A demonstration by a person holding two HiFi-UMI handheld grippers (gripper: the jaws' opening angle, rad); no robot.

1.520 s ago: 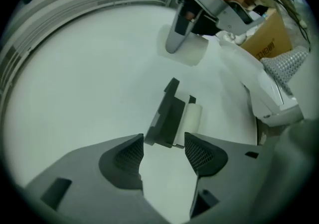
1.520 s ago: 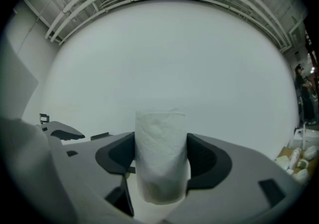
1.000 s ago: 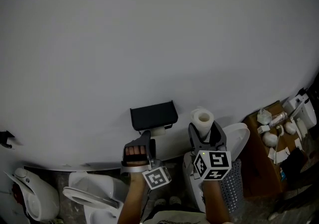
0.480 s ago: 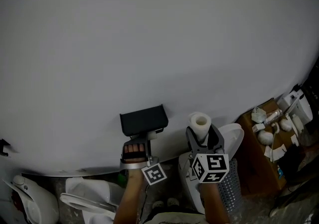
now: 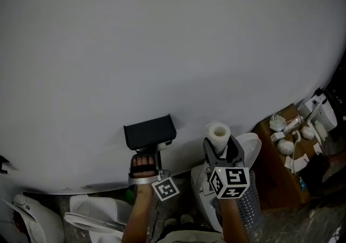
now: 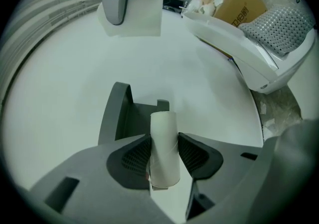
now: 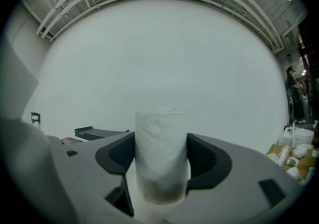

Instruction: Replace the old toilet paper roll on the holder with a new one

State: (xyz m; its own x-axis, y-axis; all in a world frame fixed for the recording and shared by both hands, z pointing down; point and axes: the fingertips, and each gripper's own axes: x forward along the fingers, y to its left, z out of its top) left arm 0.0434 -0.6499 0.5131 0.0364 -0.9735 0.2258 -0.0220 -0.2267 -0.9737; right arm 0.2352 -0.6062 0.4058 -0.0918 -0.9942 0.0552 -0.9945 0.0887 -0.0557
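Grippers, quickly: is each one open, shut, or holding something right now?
Left gripper: jaws closing on the empty cardboard tube, pads touching it.
Right gripper: closed, holding the new toilet paper roll.

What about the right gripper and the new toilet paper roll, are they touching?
Touching. The right gripper view shows the right gripper with both pads pressed against the sides of the toilet paper roll.

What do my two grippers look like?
The left gripper and right gripper are grey plastic with darker pads. Each carries a white cube of black square markers. No sleeves show. The left's jaws are closing on a cardboard tube.
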